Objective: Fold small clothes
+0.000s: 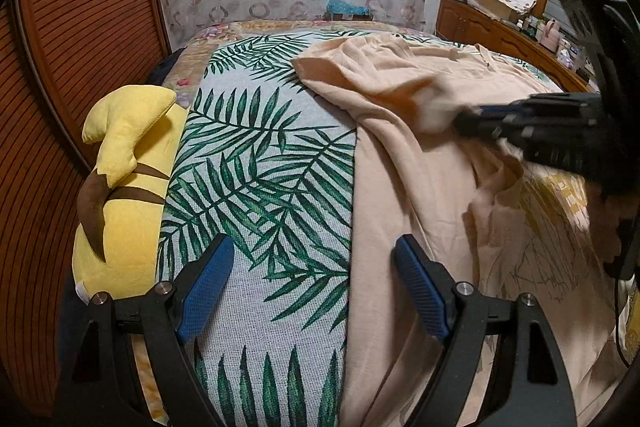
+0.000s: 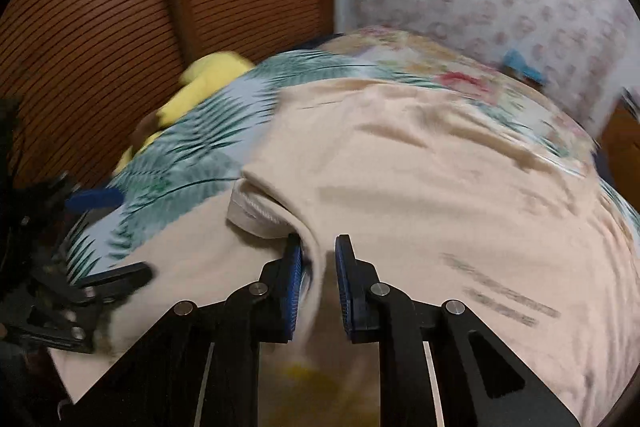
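Bed [image 1: 256, 187] with palm-leaf cover carries the peach shirt [image 1: 420, 167], spread over the right half of the cover as the left wrist view shows it, long axis running from the near edge toward the far curtain. Yellow plush toy [image 1: 120, 195] sits at the left edge, well apart from the shirt

Key relation: a raised fold of the shirt [image 2: 316, 267] stands directly between the right gripper's [image 2: 318, 287] pads, with the white-ribbed neckline [image 2: 256, 211] just beyond the left pad. Right hand is the one on the cloth; the left is only beside its edge

Right gripper: jaws nearly together, pinching that ridge of fabric – looks like a real grip, though the frame is blurred

Left gripper [image 1: 314, 287]: jaws spread wide, empty, hanging over the bare cover with its right pad at the shirt's long left edge

My read: next is a carry-over fold; risk is the thin pinch slipping
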Demonstrator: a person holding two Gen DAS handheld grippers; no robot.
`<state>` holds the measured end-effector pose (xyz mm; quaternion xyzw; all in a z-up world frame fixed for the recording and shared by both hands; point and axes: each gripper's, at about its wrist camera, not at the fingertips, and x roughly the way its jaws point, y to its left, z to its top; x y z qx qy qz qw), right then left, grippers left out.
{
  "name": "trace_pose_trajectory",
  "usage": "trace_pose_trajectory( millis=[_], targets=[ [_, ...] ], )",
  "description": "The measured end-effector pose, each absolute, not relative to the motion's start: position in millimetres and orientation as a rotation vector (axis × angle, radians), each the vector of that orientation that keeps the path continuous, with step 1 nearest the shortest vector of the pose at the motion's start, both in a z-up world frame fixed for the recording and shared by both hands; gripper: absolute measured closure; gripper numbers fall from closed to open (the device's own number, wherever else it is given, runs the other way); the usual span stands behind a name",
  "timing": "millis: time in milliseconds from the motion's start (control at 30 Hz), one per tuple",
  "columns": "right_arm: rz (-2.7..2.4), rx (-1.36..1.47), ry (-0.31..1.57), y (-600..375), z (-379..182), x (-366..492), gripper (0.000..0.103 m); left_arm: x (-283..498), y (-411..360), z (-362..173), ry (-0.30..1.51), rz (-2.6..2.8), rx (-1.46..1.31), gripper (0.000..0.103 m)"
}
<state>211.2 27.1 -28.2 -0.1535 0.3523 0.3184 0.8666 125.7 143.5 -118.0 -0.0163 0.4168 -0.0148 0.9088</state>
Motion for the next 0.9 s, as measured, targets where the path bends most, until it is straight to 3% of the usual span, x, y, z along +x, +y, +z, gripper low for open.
trace_pose_trajectory(
  millis=[233,467,633,900],
  targets=[
    [0.525,-0.236,0.722,-25,-12,223,0.086,126,144,-118,0.860,-0.028,-0.035,0.020],
    [0.701,-0.187,0.726,-15,-11,186,0.085,126,144,-118,0.860,-0.028,-0.035,0.020],
    [0.781,-0.245,0.761,2,-28,151,0.074,125,145,-118,0.858,-0.018,-0.037,0.020],
    [0.761,-0.329,0.773,4,-51,142,0.070,122,149,-115,0.846,-0.039,-0.067,0.023]
  ],
)
